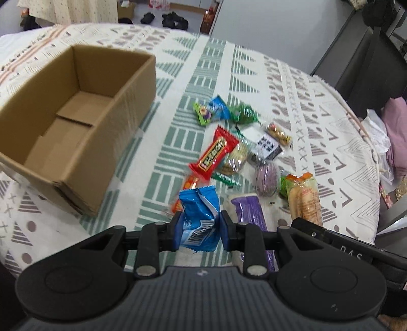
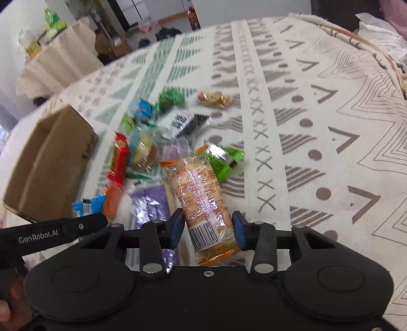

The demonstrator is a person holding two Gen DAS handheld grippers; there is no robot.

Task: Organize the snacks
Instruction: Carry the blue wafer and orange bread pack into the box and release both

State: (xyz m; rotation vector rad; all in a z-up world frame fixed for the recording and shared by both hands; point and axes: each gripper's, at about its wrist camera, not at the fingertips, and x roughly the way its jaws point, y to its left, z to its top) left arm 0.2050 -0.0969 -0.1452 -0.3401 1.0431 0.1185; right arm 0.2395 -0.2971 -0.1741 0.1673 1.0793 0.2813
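My left gripper (image 1: 199,229) is shut on a blue snack packet (image 1: 199,214) and holds it above the patterned cloth, right of the open cardboard box (image 1: 76,132). My right gripper (image 2: 207,230) has its pads on both sides of an orange-wrapped snack (image 2: 203,201); the pads touch it or nearly so. A pile of snacks lies ahead: a red bar (image 1: 216,152), a purple packet (image 1: 250,214), a green packet (image 2: 225,159), a black-and-white packet (image 1: 267,146). The blue packet (image 2: 87,205) and the left gripper's side show in the right wrist view.
The box (image 2: 51,163) stands at the left of the snacks, with nothing inside that I can see. The table's far edge curves behind the pile. A chair and pink cloth (image 1: 396,132) lie off the right edge. Shoes (image 1: 175,20) sit on the floor beyond.
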